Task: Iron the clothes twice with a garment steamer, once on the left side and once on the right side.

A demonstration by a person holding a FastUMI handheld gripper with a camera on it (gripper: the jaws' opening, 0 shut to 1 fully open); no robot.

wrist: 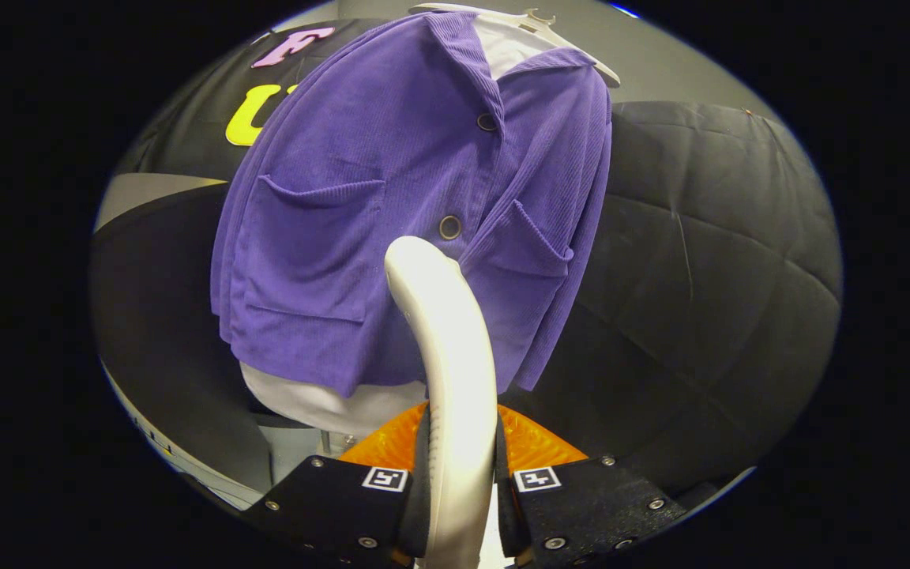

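A purple corduroy shirt (392,205) with two chest pockets and dark buttons hangs on a white hanger (558,35) over a white undergarment (321,403). The white curved garment steamer (447,356) rises between my fingers, and my gripper (459,474) is shut on its handle. The steamer's head sits just below the shirt's middle button, near the button placket and toward the lower hem. Whether the head touches the fabric is unclear.
Black quilted cloth (708,261) covers the booth wall behind and to the right of the shirt. A grey panel (147,190) shows beyond the shirt's left side. A pale support (297,450) stands under the hanging clothes.
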